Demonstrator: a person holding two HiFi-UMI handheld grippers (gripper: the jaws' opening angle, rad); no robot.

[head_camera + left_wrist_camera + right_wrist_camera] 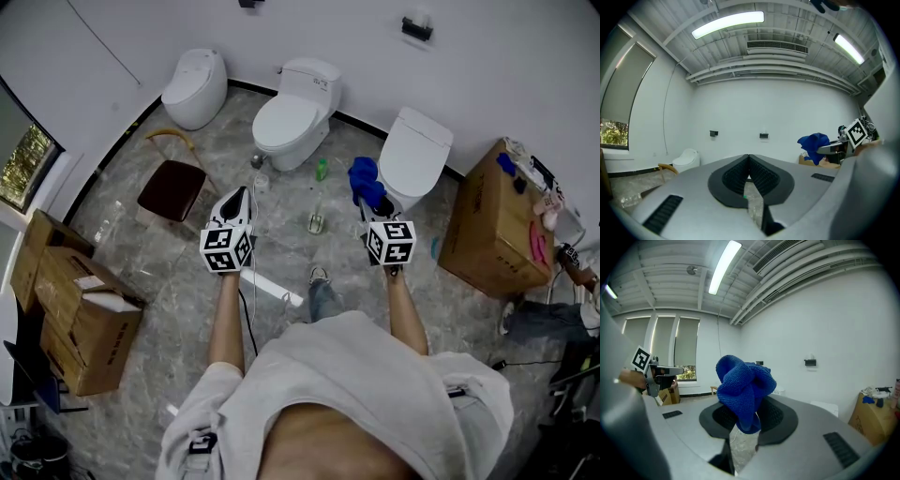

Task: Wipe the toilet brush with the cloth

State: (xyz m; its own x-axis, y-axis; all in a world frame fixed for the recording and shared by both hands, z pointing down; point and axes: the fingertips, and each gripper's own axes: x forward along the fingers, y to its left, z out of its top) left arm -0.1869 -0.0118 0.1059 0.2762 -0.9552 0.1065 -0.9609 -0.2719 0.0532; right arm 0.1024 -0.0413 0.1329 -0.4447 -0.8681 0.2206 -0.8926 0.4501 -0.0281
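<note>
Your left gripper [749, 161] has its fingers closed tip to tip with nothing caught between them; only bare floor shows through the slit below the pads. Your right gripper [749, 413] is clamped on a blue cloth [743, 390], which bunches up in a thick wad above the pads, with a short tail pinched between them.

From your head camera, both grippers are held out in front of you at about the same height, well apart from each other, over the grey marble floor [187, 272]. The toilet brush [317, 221] appears to be the small white item standing in a round base on the floor between the two grippers, though it is too small to be sure. Neither gripper touches it, and the cloth hangs near it, to its right and a little further away from you. A green bottle [322, 170] stands just beyond it, near the middle toilet [291, 117]. The cloth sits in front of the right-hand toilet [415, 150]. A dark-seated chair [172, 188] stands off to your left.
</note>
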